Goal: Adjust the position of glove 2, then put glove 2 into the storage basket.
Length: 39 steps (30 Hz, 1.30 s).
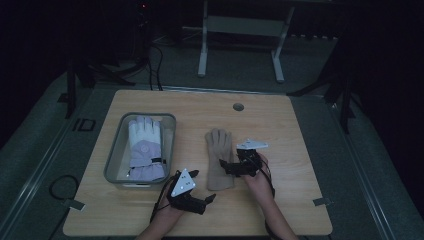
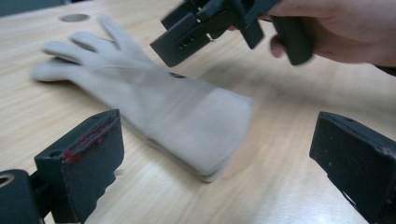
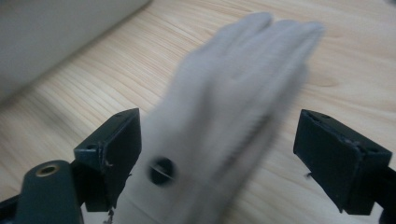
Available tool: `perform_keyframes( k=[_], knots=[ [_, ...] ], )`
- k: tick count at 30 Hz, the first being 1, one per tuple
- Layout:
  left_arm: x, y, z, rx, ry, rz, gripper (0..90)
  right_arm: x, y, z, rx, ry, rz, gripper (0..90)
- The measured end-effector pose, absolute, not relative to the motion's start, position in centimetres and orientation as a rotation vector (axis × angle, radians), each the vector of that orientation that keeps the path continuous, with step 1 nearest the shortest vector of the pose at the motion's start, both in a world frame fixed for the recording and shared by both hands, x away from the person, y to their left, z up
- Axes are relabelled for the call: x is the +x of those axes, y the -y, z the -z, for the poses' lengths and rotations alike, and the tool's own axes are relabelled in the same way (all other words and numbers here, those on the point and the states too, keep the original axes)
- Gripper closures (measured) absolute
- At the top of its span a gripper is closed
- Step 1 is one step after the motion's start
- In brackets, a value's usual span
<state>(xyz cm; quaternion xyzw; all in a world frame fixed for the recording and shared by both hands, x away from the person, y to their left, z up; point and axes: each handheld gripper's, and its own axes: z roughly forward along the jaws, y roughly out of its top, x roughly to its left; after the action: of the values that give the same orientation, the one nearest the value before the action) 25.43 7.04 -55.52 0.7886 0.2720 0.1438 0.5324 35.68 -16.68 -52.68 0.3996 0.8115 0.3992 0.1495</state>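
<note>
Right gripper (image 1: 231, 165): jaws spread over tan glove (image 1: 219, 155), nothing pinched.
Left gripper (image 1: 202, 199): spread, idle.
Risk: closing off-centre may snag one layer and bunch the glove.

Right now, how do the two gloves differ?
The lilac glove lies inside the grey bin; the beige glove lies flat on the bare table. The lilac glove is two-tone, white fingers over a lilac body with a dark strap, and looks padded; the beige glove is one plain colour and thin. The right gripper, jaws open, sits at the beige glove; the lilac one has no gripper on it. Both point fingers away from the person.
</note>
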Motion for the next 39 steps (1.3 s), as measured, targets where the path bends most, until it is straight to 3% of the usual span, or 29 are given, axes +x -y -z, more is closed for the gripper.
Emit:
perform_keyframes(
  k=[13, 25, 29, 32, 39],
  knots=[
    [25.7, -5.6, 55.9, 1.908, -0.635, -0.272, 3.1, 35.8, 19.8, 53.2, 1.039, -2.384, -1.126, 14.3],
    [27.8, -5.0, 55.0, 1.934, -0.589, -0.244, 3.3, 36.7, 21.2, 51.2, 1.170, -2.314, -1.318, 9.8],
    [28.7, -4.4, 54.8, 1.960, -0.548, -0.241, 6.4, 38.1, 20.7, 50.4, 1.180, -2.307, -1.354, 13.3],
    [29.1, -3.4, 54.8, 1.994, -0.523, -0.271, 14.3, 39.3, 20.1, 50.4, 1.173, -2.288, -1.338, 15.0],
    [29.6, -1.5, 54.8, 2.106, -0.447, -0.286, 16.3, 42.1, 18.7, 52.8, 1.282, -2.336, -1.317, 17.7]
  ],
)
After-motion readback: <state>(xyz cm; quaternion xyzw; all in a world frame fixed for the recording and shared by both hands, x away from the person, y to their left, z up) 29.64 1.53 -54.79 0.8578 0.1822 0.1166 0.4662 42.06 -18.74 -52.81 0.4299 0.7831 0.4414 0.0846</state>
